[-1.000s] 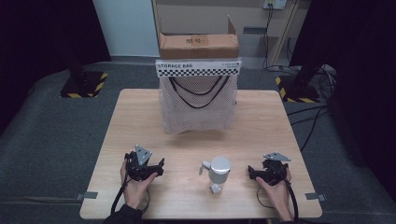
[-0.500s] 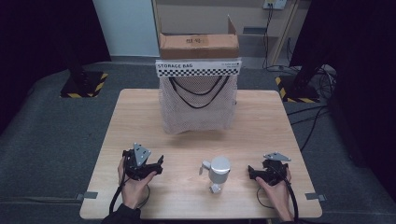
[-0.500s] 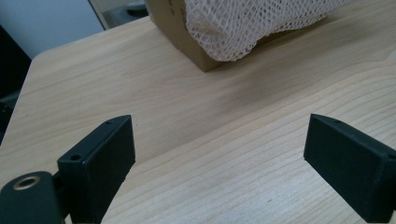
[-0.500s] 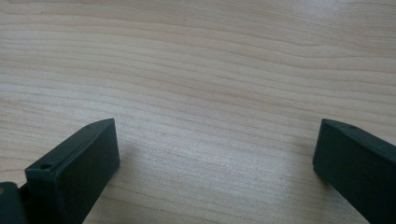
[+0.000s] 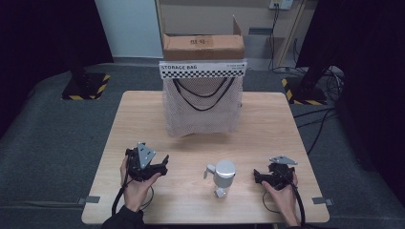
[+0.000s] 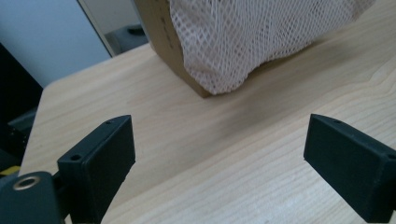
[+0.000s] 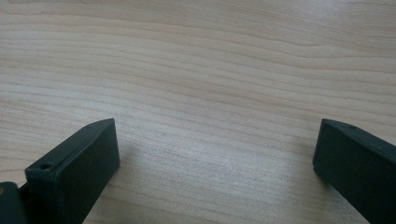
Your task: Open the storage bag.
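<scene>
A silver cylindrical object with small pale pieces at its side and front stands on the wooden table near the front, between my two grippers. My left gripper is held just above the table at the front left, open and holding nothing, its jaws pointing right. In the left gripper view the open gripper faces the white mesh storage bag. My right gripper rests at the front right, open, jaws pointing left toward the cylinder. In the right gripper view the gripper has bare wood between its jaws.
The mesh bag hangs from a "STORAGE BAG" sign at the table's back middle, black cords inside it. A cardboard box stands behind the sign. Dark stands with striped bases flank the table on the grey floor.
My left gripper has lifted and tilted a little, shifting slightly away from the front edge. The right gripper and the silver cylinder have stayed in place.
</scene>
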{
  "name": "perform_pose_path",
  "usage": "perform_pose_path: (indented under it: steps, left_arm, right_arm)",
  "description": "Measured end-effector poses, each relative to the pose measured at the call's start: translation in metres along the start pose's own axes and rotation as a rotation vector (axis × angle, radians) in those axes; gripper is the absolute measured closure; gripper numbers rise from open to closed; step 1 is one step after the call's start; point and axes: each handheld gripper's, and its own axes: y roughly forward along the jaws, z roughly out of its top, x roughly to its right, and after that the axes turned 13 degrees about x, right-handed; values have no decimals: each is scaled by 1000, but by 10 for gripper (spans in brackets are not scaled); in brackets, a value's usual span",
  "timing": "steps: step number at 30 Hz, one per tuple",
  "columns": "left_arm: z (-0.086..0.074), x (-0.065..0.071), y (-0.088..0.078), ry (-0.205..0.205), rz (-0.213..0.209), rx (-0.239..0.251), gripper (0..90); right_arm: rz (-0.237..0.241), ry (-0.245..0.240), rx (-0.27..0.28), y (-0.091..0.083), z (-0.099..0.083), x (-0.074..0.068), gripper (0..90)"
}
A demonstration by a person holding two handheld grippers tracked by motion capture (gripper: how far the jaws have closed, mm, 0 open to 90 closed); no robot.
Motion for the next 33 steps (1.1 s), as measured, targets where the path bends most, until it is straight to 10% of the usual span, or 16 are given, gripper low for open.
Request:
perform_pose_path:
  steps: [33]
  left_arm:
    - [84, 3, 22, 252, -34, 96, 122]
  right_arm:
    - [0, -1, 0, 0, 0, 0, 4]
